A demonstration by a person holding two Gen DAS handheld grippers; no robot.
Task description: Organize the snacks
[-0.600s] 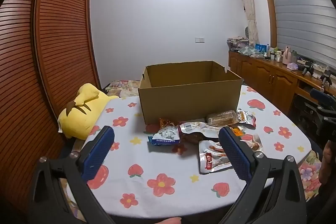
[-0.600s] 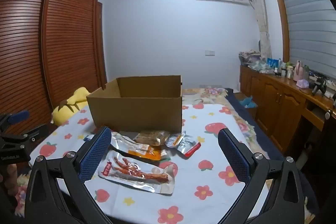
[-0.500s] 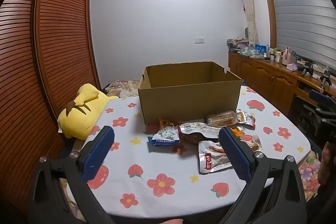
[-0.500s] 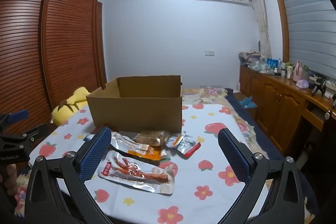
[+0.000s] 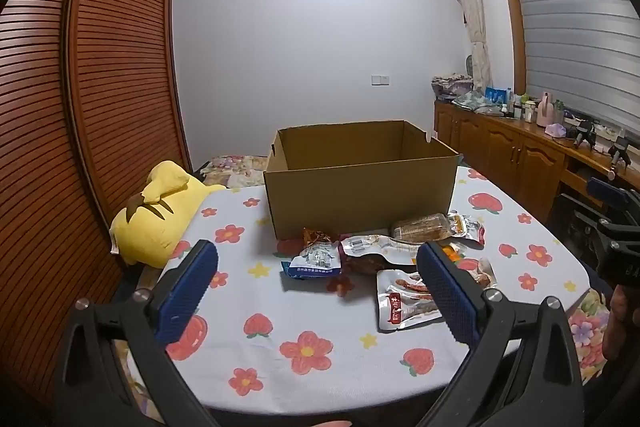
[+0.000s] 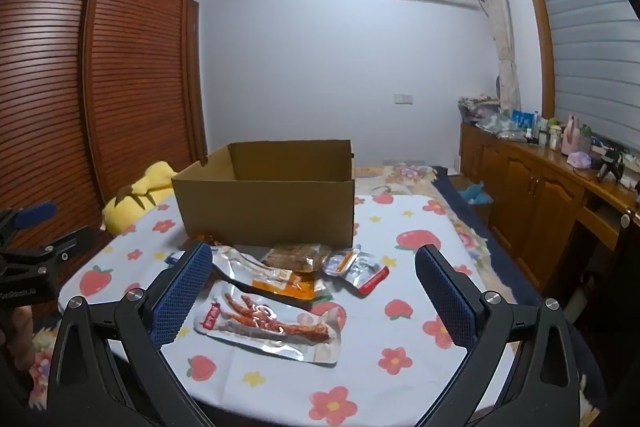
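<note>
An open cardboard box (image 5: 360, 187) stands on the flowered table; it also shows in the right wrist view (image 6: 268, 203). Several snack packets lie in front of it: a blue-and-white packet (image 5: 314, 261), a clear-wrapped cake (image 5: 420, 227), a silver chicken-feet packet (image 5: 408, 301) and, in the right wrist view, the same chicken-feet packet (image 6: 272, 323), an orange-and-silver pouch (image 6: 264, 273) and a small red-edged packet (image 6: 356, 265). My left gripper (image 5: 318, 285) is open and empty above the table's near side. My right gripper (image 6: 314, 287) is open and empty, with the chicken-feet packet between and below its fingers.
A yellow plush toy (image 5: 160, 211) lies at the table's left edge. Wooden louvred wardrobe doors (image 5: 80, 107) stand on the left. A wooden cabinet (image 5: 520, 155) with clutter runs along the right wall. The tablecloth (image 5: 280, 327) ends close to the grippers.
</note>
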